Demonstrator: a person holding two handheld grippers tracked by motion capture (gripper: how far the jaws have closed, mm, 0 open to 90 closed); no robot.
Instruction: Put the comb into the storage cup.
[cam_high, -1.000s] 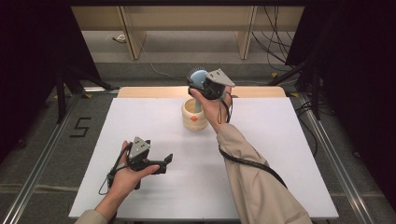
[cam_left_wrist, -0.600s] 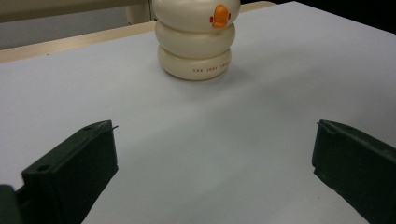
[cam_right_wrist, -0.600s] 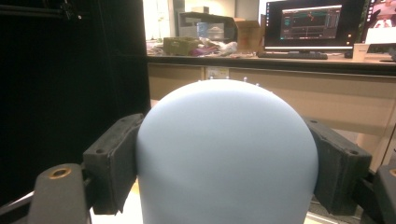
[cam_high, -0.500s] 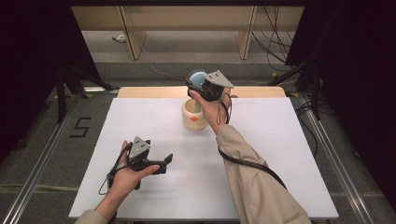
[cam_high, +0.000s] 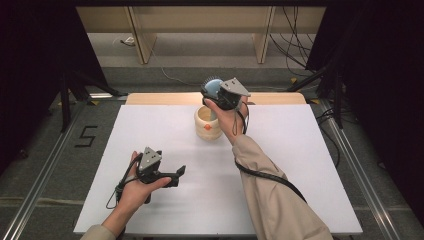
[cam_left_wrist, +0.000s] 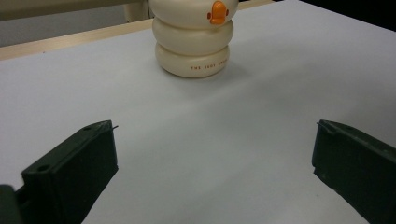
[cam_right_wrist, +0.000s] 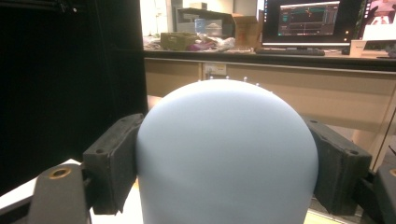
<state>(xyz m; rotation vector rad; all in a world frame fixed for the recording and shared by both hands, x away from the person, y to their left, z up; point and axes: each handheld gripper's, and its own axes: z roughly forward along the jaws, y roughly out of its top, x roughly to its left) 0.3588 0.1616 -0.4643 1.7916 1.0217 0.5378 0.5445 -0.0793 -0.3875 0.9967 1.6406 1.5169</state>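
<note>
Item: blue brush (cam_high: 212, 86), rounded pale-blue body with short bristles along its far edge, pinched between the two jaws of the right claw (cam_high: 214, 90); in the right gripper view the smooth dome (cam_right_wrist: 226, 154) sits squarely between the pads, both pressing on its sides. Position: held in the air just above and slightly behind the cream holder (cam_high: 208, 123), not touching it as far as the high view shows. Item: holder, a ringed cream pot with an orange beak-like knob (cam_left_wrist: 218, 12) and small orange lettering on its lowest ring, standing upright on the white table (cam_high: 300, 165), directly below the right claw and well ahead of the left claw (cam_high: 176, 175). Left claw: jaws spread wide, nothing between them, resting low over bare table near the person's edge, pointed toward the holder. Status, judged from the layout: the grasp and lift of the brush are done; whether the brush is being drawn out of the holder or carried toward it cannot be told. Outstanding: the brush has yet to be set down or seated and the right claw let go; the left claw has no part in the work so far.
</note>
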